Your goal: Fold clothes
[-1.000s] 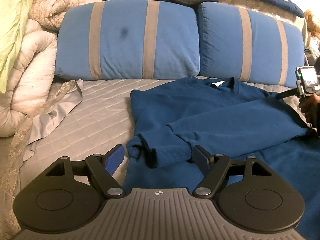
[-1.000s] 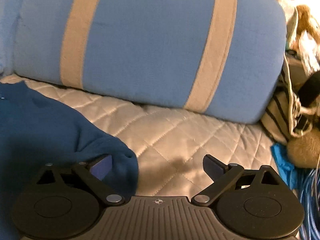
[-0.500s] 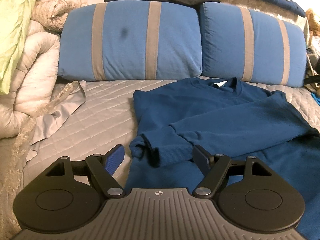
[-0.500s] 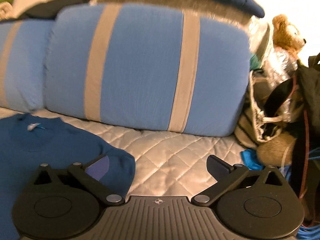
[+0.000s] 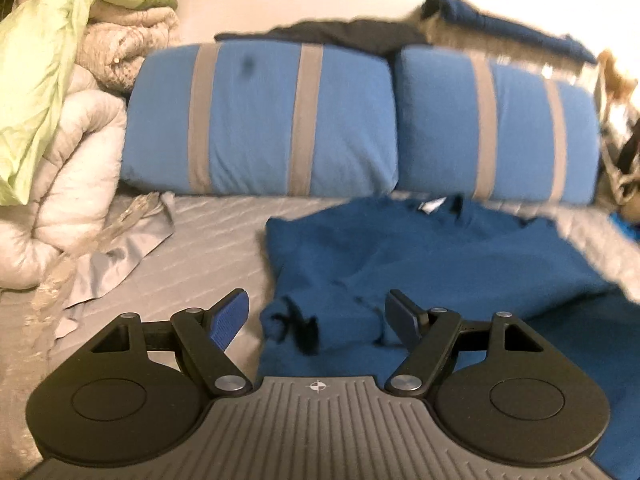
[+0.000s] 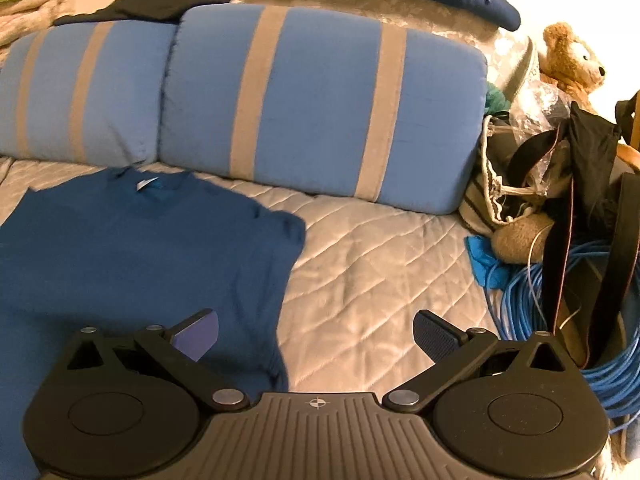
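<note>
Blue sweater (image 5: 420, 256) lies flat on the quilted bed (image 5: 208, 248), collar and white tag toward the two striped pillows (image 5: 260, 120). Partly folded: both sides look turned in, and a sleeve crosses the front with its cuff (image 5: 292, 322) near the left edge. The right shoulder edge in the right wrist view (image 6: 280, 224) is a neat fold line too. Judging from that, sleeves are in; body still looks full length, so the bottom-to-collar fold is probably what's left.

Left gripper (image 5: 316, 316) hovers low over the cuff end, jaws wide, nothing between them. Right gripper (image 6: 316, 332) sits over the sweater's right edge, jaws wide, also empty; its left finger is over the cloth and the right one over bare quilt.

Hard to make out:
- Left wrist view is motion-blurred, so cuff and crease detail is smeared.
- Sweater hem is cut off behind both gripper bodies, so I can't tell how the bottom lies.
- Can't tell if the second sleeve is tucked under or just hidden.

Around it: bedding pile (image 5: 60, 120) at left, blue cable coil (image 6: 560, 308), bags and a teddy bear (image 6: 576, 60) at right.
</note>
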Available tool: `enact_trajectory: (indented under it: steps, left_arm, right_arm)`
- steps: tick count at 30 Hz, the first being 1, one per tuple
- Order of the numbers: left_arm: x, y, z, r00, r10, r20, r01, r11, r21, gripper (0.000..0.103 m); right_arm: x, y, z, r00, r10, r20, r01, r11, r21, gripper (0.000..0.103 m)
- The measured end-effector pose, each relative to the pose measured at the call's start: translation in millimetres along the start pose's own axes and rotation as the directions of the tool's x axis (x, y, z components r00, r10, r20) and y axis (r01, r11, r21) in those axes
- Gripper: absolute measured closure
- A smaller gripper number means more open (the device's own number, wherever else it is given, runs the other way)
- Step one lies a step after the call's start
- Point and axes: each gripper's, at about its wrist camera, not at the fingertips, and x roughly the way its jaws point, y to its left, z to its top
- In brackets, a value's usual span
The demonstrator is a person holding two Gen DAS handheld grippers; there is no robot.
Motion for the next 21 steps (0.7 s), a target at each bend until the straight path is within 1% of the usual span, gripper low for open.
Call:
enact_trajectory:
  steps: [3,6,10,13,14,16,18,21]
  left_arm:
    - [-15,4,7,0.999,-0.026,0.025,0.026,1.0,0.015,0.028]
    - [-34,13,13,0.997,-0.079,0.023,0.078,0.996,0.039,0.028]
    - [-62,36,8,0.99,-0.142,0.021,0.141,0.99,0.024,0.028]
    - [-78,55,-3,0.996,-0.084,0.032,0.083,0.996,0.017,0.028]
    - [-81,60,-6,0.998,-0.066,0.021,0.065,0.998,0.026,0.028]
    - [-86,71,-12,0.998,-0.062,-0.019,0.063,0.997,0.049,0.028]
    - [-90,82,-19,0.994,-0.098,-0.055,0.1,0.994,0.037,0.028]
    - [-93,93,-36,0.978,-0.171,-0.115,0.17,0.985,-0.024,0.028]
  right_arm:
    - [-16,-3,-10,0.999,0.028,0.015,-0.028,1.0,-0.014,0.0]
    - [-39,-14,-21,0.996,0.079,0.041,-0.078,0.997,-0.026,0.0]
    - [-74,-39,-41,0.985,0.159,0.066,-0.153,0.984,-0.086,0.0]
    - [-96,-58,-58,0.982,0.178,0.058,-0.169,0.977,-0.129,0.0]
    - [-102,-66,-64,0.983,0.179,0.049,-0.172,0.977,-0.13,0.0]
    - [-114,-80,-75,0.983,0.182,0.032,-0.177,0.976,-0.13,0.0]
    - [-118,-85,-84,0.983,0.182,0.028,-0.178,0.978,-0.109,0.0]
    - [-124,-91,-96,0.983,0.182,0.023,-0.179,0.981,-0.077,0.0]
